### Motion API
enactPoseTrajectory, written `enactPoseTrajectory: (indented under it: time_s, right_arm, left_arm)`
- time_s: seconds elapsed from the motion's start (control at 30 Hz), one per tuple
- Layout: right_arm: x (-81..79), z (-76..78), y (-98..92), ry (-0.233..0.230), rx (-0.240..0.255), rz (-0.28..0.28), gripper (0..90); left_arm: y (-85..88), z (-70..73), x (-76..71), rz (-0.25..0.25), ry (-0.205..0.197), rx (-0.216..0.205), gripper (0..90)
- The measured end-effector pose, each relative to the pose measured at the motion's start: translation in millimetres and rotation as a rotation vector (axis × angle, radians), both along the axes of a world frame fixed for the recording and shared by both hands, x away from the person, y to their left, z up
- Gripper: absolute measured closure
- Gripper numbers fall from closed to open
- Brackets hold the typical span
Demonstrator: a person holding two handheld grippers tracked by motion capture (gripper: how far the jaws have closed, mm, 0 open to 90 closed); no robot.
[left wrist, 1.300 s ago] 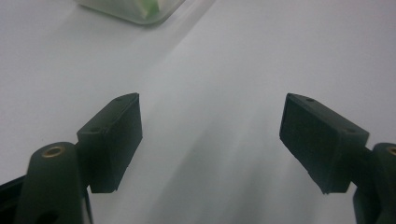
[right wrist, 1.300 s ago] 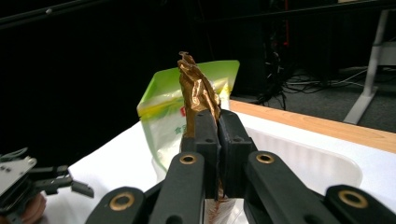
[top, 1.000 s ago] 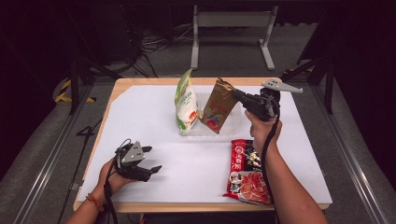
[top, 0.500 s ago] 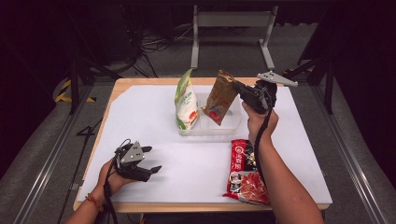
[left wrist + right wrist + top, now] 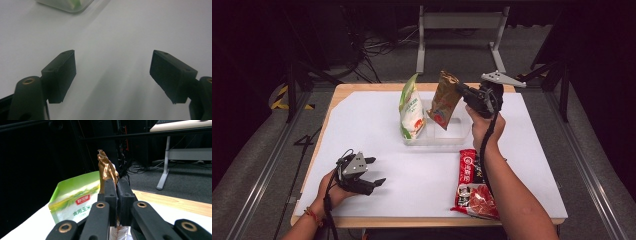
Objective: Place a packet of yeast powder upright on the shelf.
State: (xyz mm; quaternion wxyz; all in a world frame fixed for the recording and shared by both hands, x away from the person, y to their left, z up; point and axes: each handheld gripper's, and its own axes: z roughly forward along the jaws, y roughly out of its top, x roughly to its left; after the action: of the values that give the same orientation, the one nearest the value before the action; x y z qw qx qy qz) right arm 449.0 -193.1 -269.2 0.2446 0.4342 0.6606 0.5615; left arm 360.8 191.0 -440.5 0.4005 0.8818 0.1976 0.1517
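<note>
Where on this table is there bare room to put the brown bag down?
The white mat lies bare left of the green bag, and in front of the clear tray, between the left gripper and the red packet. The right strip beyond the forearm is bare too. The tray area is crowded, with the brown bag hanging over it.

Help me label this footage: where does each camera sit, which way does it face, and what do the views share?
High view: above the person's side, looking forward and down on the table; both forearms, left gripper, right gripper.
Left gripper view: on the left gripper, looking down at the white surface past its open jaws.
Right gripper view: on the right gripper, facing level; jaws shut on the brown bag.
Shared: brown bag and green bag.
</note>
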Motion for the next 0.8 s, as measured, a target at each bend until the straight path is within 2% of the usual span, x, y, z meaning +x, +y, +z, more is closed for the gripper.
enactPoseTrajectory:
  time_s: [0.23, 0.43, 0.57, 0.7, 0.73, 0.77, 0.8]
  right_arm:
    - [4.2, 0.7, 16.5, 0.018, 0.012, 0.011, 87.8]
    - [13.3, -13.1, 22.4, 0.054, 0.035, -0.028, 87.8]
    - [14.7, -16.4, 19.7, 0.048, 0.046, -0.057, 87.7]
    - [13.7, -17.2, 15.6, 0.038, 0.012, -0.092, 87.6]
    - [13.7, -17.3, 14.2, 0.042, 0.021, -0.093, 87.7]
    - [13.8, -17.6, 12.2, 0.054, 0.05, -0.084, 87.8]
    - [13.8, -17.6, 12.2, 0.054, 0.05, -0.084, 87.8]
  left_arm:
    - [0.9, -0.1, 0.0, 0.0, 0.003, -0.001, 22.0]
    - [0.8, -0.4, -0.5, -0.004, 0.001, 0.001, 22.0]
    - [1.4, -0.2, -0.4, -0.004, 0.002, 0.0, 22.0]
    - [0.7, -0.3, -0.5, -0.006, -0.001, 0.0, 22.2]
    - [0.4, -0.5, -0.1, -0.006, 0.002, 0.003, 22.2]
    - [0.2, -0.6, 0.0, -0.005, 0.002, 0.005, 22.2]
    - [0.2, -0.6, 0.0, -0.005, 0.002, 0.005, 22.2]
